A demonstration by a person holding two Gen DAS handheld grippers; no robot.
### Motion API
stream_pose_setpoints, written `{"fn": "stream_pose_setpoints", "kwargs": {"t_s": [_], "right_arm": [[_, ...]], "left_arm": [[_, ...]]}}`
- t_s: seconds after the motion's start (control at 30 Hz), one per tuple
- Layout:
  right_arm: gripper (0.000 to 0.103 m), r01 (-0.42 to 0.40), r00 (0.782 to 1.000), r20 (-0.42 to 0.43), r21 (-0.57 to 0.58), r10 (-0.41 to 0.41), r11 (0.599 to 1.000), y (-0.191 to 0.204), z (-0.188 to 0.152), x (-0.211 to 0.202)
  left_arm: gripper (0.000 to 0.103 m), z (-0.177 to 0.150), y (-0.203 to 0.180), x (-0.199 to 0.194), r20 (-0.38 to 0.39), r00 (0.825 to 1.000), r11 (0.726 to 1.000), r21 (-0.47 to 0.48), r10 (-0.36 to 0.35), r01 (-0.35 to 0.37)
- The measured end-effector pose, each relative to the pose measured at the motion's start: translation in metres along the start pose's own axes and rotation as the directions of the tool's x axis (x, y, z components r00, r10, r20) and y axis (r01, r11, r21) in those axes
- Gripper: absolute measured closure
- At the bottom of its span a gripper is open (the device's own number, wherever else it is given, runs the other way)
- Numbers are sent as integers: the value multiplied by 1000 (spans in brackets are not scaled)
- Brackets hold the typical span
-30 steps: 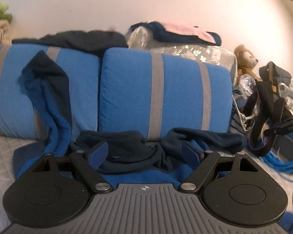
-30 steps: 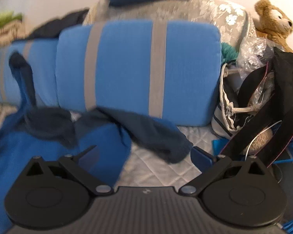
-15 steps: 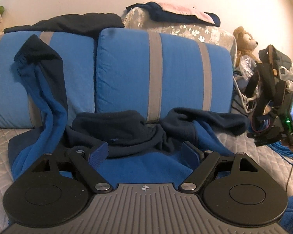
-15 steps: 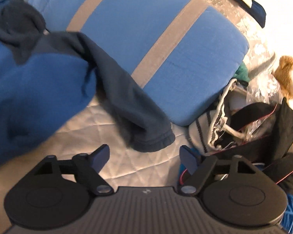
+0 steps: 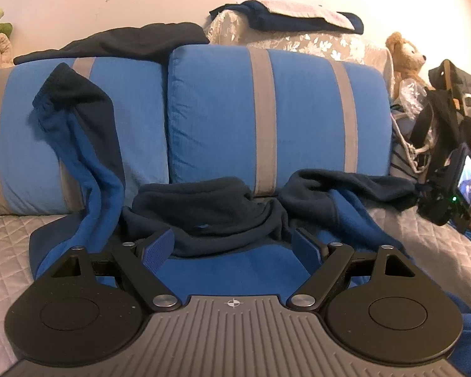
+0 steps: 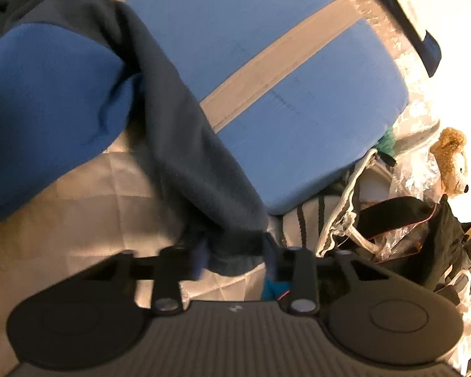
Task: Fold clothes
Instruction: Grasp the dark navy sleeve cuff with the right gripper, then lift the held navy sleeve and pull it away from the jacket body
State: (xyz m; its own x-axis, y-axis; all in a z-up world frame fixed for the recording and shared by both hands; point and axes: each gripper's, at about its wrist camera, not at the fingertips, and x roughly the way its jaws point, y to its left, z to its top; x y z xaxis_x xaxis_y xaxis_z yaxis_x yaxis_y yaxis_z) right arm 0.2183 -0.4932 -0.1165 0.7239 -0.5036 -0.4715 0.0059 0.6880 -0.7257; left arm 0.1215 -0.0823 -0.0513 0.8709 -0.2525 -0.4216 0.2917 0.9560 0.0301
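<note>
Left wrist view: the left gripper (image 5: 234,245) hovers, fingers apart and empty, over the spread blue hoodie (image 5: 235,264) at lower centre, one sleeve up the left cushion (image 5: 22,144). Right wrist view: half a second ago the right gripper (image 6: 234,259) was apart short of the cuff (image 6: 232,251); now it straddles and narrows on it, seemingly gripping, so folding that sleeve inward looks likely.

Home bedroom: pillows (image 5: 276,119), teddy bear (image 5: 405,59).

Blue-navy hoodie (image 5: 235,220); blue cushion (image 5: 276,116), grey stripes.
</note>
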Motion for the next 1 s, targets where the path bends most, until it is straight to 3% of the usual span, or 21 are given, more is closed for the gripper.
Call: {"fn": "stream_pose_setpoints", "kwargs": {"t_s": [0.13, 0.3, 0.47, 0.67, 0.8, 1.0], "right_arm": [[87, -110, 993, -30, 45, 112, 993, -6, 8, -13], [88, -255, 962, -54, 172, 268, 951, -25, 27, -40], [88, -371, 914, -33, 329, 404, 868, -48, 46, -65], [88, -486, 853, 34, 415, 521, 769, -57, 75, -102], [89, -573, 801, 95, 409, 591, 711, -45, 100, -128], [89, -660, 740, 166, 370, 652, 654, -16, 133, -142]], "left_arm": [[20, -1, -2, 1, -12, 1000, 1000, 13, -6, 6], [20, -2, -1, 1, -16, 1000, 1000, 12, -6, 7], [20, -1, 1, 2, -25, 1000, 1000, 1, -3, 3], [20, -1, 6, 2, -29, 1000, 1000, -26, -8, 7], [20, -1, 8, 1, -27, 1000, 999, -37, -2, 1], [20, -1, 8, 2, -32, 999, 999, -31, -8, 7]]}}
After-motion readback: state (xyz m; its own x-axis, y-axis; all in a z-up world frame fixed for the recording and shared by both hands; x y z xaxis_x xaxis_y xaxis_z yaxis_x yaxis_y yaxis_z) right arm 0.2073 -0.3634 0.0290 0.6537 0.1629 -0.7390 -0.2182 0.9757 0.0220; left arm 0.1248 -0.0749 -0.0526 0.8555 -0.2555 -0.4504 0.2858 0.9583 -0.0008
